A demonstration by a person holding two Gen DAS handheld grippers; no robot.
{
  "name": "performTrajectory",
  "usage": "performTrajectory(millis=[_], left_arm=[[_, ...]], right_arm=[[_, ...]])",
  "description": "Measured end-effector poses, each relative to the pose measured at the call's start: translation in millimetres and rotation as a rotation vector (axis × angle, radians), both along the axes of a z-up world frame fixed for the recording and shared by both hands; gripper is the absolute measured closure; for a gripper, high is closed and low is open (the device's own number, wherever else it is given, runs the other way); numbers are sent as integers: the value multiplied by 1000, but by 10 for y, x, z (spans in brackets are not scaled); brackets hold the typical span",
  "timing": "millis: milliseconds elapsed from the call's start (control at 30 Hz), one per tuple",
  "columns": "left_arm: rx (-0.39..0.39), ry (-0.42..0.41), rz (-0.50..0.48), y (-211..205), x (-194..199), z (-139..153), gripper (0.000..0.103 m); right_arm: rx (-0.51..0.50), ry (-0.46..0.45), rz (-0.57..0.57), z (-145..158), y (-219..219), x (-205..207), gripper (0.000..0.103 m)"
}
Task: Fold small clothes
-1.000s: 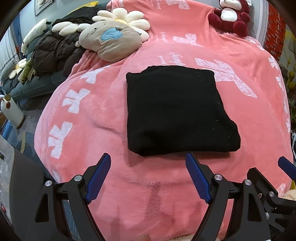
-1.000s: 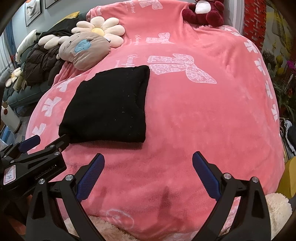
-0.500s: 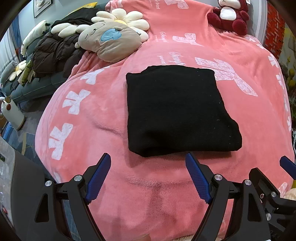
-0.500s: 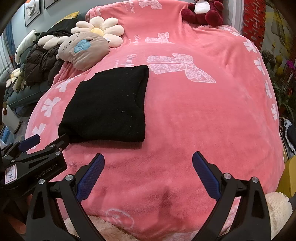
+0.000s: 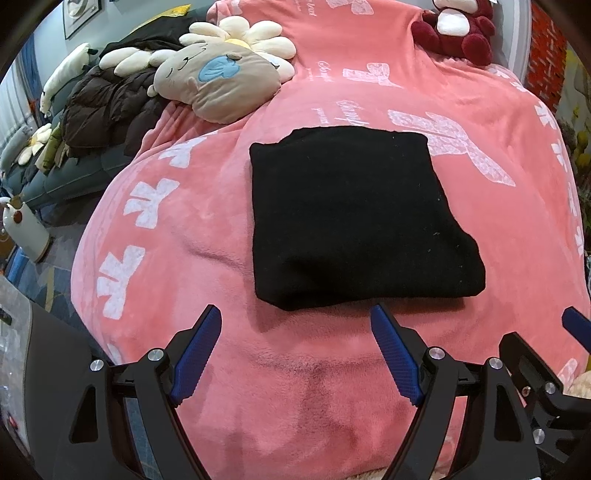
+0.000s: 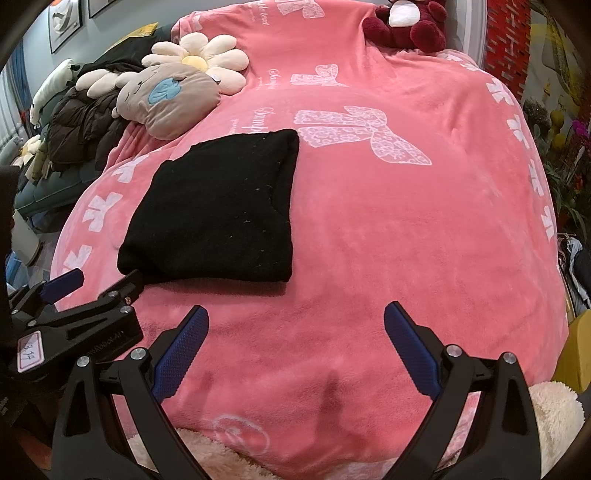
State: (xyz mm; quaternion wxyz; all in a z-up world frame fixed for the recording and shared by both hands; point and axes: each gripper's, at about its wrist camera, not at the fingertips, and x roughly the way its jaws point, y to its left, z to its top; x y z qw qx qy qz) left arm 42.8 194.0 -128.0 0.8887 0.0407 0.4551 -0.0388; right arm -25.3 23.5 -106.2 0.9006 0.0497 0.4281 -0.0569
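A black garment (image 5: 354, 218) lies folded into a flat rectangle on the pink blanket (image 5: 207, 236). It also shows in the right wrist view (image 6: 218, 206), left of centre. My left gripper (image 5: 295, 350) is open and empty, held just short of the garment's near edge. My right gripper (image 6: 295, 347) is open and empty, over bare blanket to the right of the garment. The left gripper's body (image 6: 70, 317) shows at the left edge of the right wrist view.
A beige plush pillow (image 5: 218, 85) and a flower cushion (image 5: 251, 33) lie at the back left beside a dark puffer jacket (image 5: 107, 107). A red plush bear (image 5: 458, 29) sits at the back right. A white fluffy fabric (image 6: 554, 413) lies near the blanket's front edge.
Both grippers have drawn back very slightly from the garment. The garment has not moved and both grippers stay open.
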Motion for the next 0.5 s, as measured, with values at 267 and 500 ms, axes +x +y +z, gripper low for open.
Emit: performTrajectory(millis=[267, 500], left_arm=[[-5, 3, 25, 56, 15, -82, 17], [-56, 70, 67, 132, 51, -143, 19]], right_arm=[[-3, 2, -1, 4, -15, -1, 9], [0, 6, -10, -5, -19, -19, 9]])
